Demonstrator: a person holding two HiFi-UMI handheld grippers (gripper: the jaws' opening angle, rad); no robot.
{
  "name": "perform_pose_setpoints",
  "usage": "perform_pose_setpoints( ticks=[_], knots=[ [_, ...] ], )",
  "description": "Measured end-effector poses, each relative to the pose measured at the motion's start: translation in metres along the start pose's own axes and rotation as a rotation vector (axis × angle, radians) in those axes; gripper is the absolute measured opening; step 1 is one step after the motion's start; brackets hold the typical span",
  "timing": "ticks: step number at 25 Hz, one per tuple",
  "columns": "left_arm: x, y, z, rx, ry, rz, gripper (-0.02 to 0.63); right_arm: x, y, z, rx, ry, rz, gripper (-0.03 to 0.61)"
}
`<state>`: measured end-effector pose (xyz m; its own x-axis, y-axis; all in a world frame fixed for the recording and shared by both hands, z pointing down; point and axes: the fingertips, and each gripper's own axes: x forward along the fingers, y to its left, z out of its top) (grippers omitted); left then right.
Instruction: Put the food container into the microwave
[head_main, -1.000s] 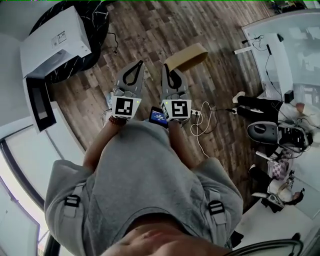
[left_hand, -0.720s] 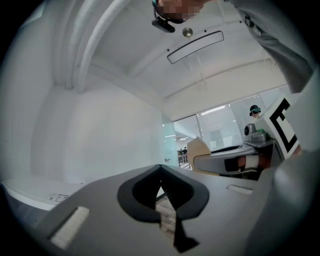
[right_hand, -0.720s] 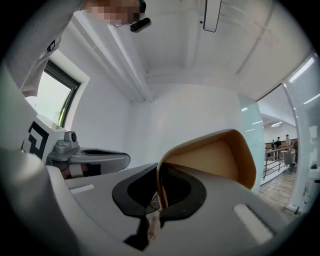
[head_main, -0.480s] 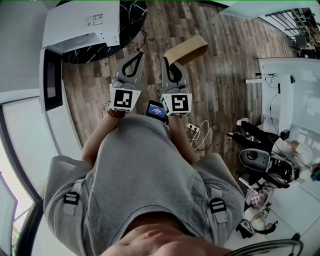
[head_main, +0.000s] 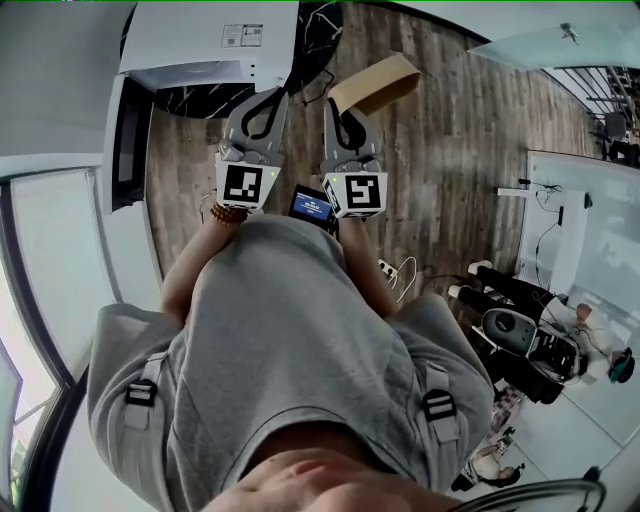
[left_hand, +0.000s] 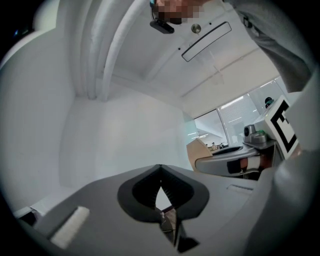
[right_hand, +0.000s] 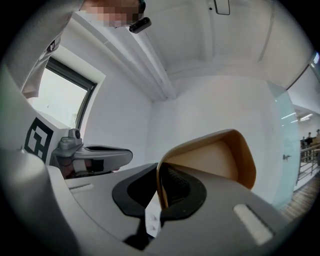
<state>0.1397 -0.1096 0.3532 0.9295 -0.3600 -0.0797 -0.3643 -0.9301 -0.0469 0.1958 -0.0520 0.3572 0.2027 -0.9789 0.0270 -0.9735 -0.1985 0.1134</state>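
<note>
The food container (head_main: 375, 82) is an open tan paper box. In the head view it hangs beyond my right gripper (head_main: 345, 112), which is shut on one wall of it. The right gripper view shows that wall of the container (right_hand: 215, 160) pinched between the pads of my right gripper (right_hand: 160, 200). Beside it on the left, my left gripper (head_main: 262, 100) is shut and holds nothing; in its own view the tips of the left gripper (left_hand: 160, 170) meet. Just ahead and to the left stands the white microwave (head_main: 210, 40), its dark door (head_main: 130, 140) swung open.
The microwave rests on a black round table (head_main: 310, 30) over a wooden floor (head_main: 450, 150). A small lit screen (head_main: 312, 205) sits between my wrists. A white cable (head_main: 400, 272) lies on the floor, and a white desk (head_main: 585, 230) and dark equipment (head_main: 520, 335) stand at the right.
Both grippers have travelled together with the container toward the microwave. The microwave and its open door have shifted from the far upper left to just ahead of the left gripper.
</note>
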Motion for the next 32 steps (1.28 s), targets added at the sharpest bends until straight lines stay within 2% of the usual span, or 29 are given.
perform_pose_setpoints(
  ticks=[10, 16, 23, 29, 32],
  knots=[
    [-0.034, 0.102, -0.005, -0.006, -0.005, 0.119, -0.002, 0.079, 0.068, 0.019, -0.031, -0.044, 0.103, 0.029],
    [-0.056, 0.137, 0.004, -0.016, -0.021, 0.183, -0.002, 0.101, 0.095, 0.025, -0.08, -0.009, 0.177, 0.029],
    [-0.08, 0.204, -0.006, -0.046, -0.006, 0.301, -0.002, 0.148, 0.135, 0.03, -0.147, 0.018, 0.268, 0.029],
    [-0.086, 0.259, -0.002, -0.02, -0.009, 0.323, -0.002, 0.184, 0.18, 0.019, -0.225, 0.07, 0.348, 0.029],
    [-0.096, 0.276, -0.011, 0.042, 0.02, 0.33, -0.002, 0.198, 0.208, 0.005, -0.291, 0.085, 0.406, 0.029]
  ],
)
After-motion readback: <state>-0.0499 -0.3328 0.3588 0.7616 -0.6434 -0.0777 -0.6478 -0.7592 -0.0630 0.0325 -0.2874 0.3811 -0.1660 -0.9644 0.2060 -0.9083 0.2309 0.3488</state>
